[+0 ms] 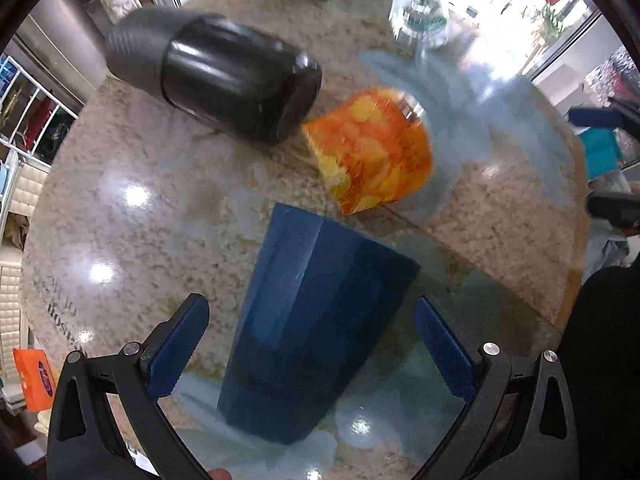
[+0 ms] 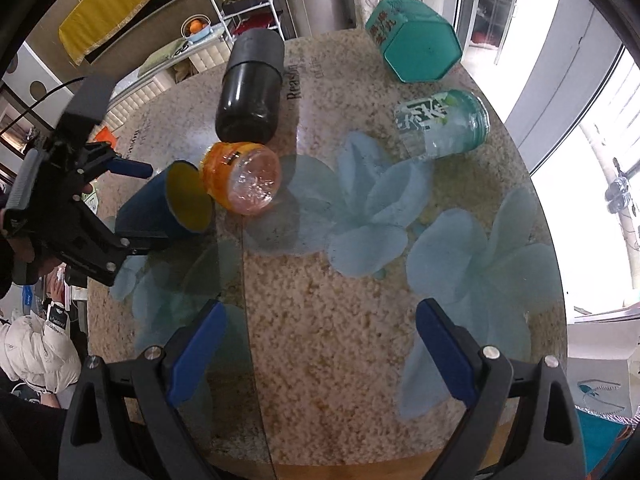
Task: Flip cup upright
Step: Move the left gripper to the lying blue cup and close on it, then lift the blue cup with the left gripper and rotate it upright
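A dark blue cup (image 1: pixel 312 320) with a yellow inside lies on its side on the round table; in the right wrist view the cup (image 2: pixel 168 204) shows its yellow mouth facing right. My left gripper (image 1: pixel 312 344) is open, its blue pads on either side of the cup's base end without touching it; it also shows in the right wrist view (image 2: pixel 136 204). An orange cup (image 1: pixel 376 152) lies on its side just beyond the blue cup's mouth, touching it. My right gripper (image 2: pixel 320 344) is open and empty above the table's near part.
A black flask (image 2: pixel 250 88) lies on its side behind the orange cup (image 2: pixel 244 180). A clear green-labelled cup (image 2: pixel 444 124) and a teal hexagonal box (image 2: pixel 416 40) lie at the far right. The table edge (image 2: pixel 552 240) runs close on the right.
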A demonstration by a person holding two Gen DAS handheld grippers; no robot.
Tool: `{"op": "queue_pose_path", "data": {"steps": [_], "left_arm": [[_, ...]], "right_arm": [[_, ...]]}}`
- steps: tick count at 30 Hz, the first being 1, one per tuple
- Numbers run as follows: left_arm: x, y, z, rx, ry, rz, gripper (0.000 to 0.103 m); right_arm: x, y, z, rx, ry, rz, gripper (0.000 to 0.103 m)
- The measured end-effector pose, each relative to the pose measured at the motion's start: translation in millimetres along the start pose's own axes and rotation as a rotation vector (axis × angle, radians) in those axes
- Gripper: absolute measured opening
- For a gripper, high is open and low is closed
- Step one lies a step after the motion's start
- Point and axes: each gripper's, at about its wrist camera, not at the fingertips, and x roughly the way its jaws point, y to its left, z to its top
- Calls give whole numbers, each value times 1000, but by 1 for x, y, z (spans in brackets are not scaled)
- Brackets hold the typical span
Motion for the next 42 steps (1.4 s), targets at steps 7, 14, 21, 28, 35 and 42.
{"op": "queue_pose_path", "data": {"steps": [7, 14, 21, 28, 35, 42], "left_arm": [[23, 6, 0, -18, 22, 3, 96], [33, 11, -9, -64, 31, -16, 80], [23, 25, -38, -243, 13, -74, 76], [0, 19, -66, -377, 3, -58, 74], [-28, -2, -96, -484, -16, -114, 74], [-51, -60, -86, -536, 15, -214, 74]], "right_arm": [[5, -4, 6, -3, 22, 6, 95], [7, 0, 8, -18, 26, 2, 95], [-1, 2, 4, -2, -1, -5, 95], [-15, 7, -7, 42, -38, -9, 95], [-37, 20, -30, 70, -96, -27, 96], [-59, 20, -58, 98, -122, -56, 96]]}}
